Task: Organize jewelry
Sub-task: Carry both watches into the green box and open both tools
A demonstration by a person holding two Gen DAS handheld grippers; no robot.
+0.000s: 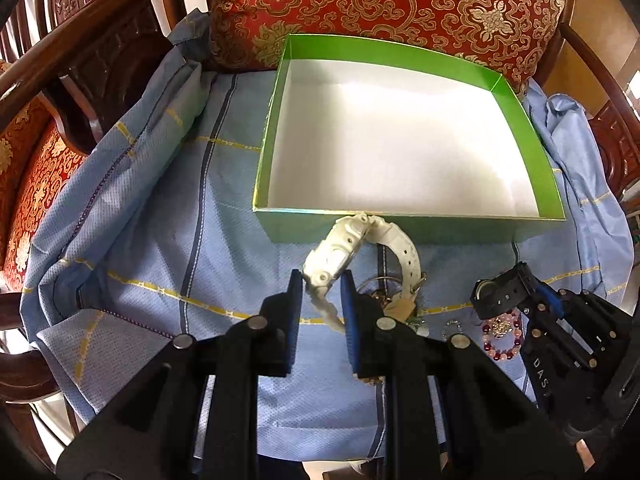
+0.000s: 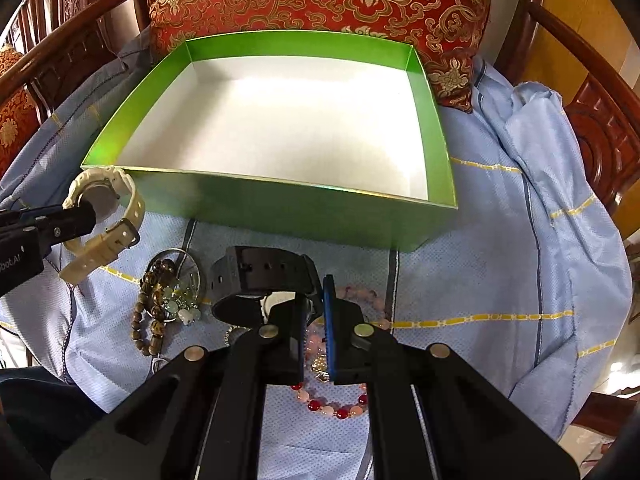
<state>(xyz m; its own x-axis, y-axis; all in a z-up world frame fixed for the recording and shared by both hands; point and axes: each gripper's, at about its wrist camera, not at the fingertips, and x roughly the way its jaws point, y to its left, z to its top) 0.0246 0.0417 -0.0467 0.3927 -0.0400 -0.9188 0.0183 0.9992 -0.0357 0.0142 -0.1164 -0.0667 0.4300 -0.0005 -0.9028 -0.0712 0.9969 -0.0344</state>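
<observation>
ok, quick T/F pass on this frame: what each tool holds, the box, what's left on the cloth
1. The left tool is shut on the white watch. True.
2. The right tool holds a bead bracelet. False: it grips the black watch; the pink and red bead bracelet lies on the blue cloth under it.
3. The green box already holds jewelry. False: only its white floor shows.
4. A brown bead bracelet lies on the cloth in front of the box. True.
5. The box sits on a bare wooden table. False: it rests on the blue cloth, with a red patterned cushion behind it.
</observation>
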